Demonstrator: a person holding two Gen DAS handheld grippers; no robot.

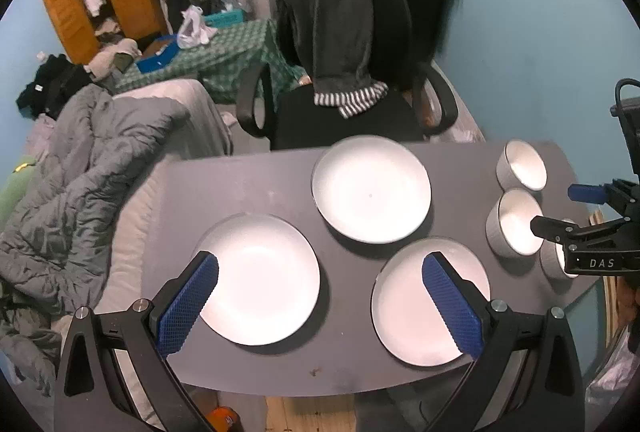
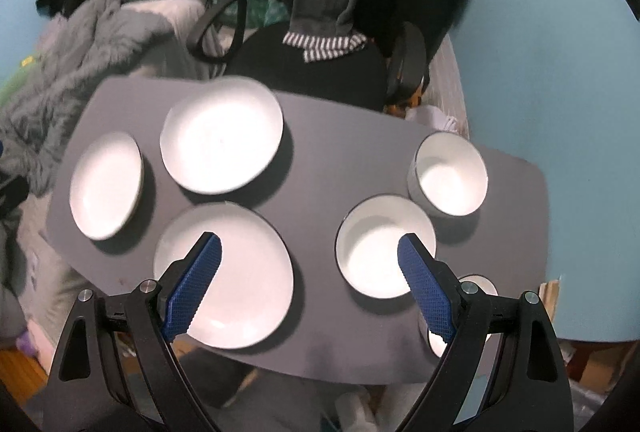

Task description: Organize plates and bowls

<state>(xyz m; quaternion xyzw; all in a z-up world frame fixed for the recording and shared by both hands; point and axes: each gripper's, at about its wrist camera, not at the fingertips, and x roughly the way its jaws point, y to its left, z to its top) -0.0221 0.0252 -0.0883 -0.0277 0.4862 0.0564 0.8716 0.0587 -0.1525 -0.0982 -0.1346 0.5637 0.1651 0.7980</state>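
Sorting is looking unstarted: three white plates, near-left point(image 1: 260, 278), far point(image 1: 371, 189) and near-right point(image 1: 404, 306), are lying apart on the grey table point(image 1: 256, 188), with three white bowls point(image 1: 514, 222) lining its right edge. Left gripper point(image 1: 320, 268) and right gripper point(image 2: 309, 250) are hovering wide open, empty. Nearest bowl point(image 2: 478, 284) is sitting mostly hidden behind a finger

below me: grey table point(image 1: 260, 188) | three white plates: near left plate point(image 1: 260, 280), far plate point(image 1: 371, 189), near right plate point(image 1: 412, 316) | right edge row: far bowl point(image 1: 522, 165), middle bowl point(image 1: 514, 222), near bowl point(image 1: 554, 258) | none touching
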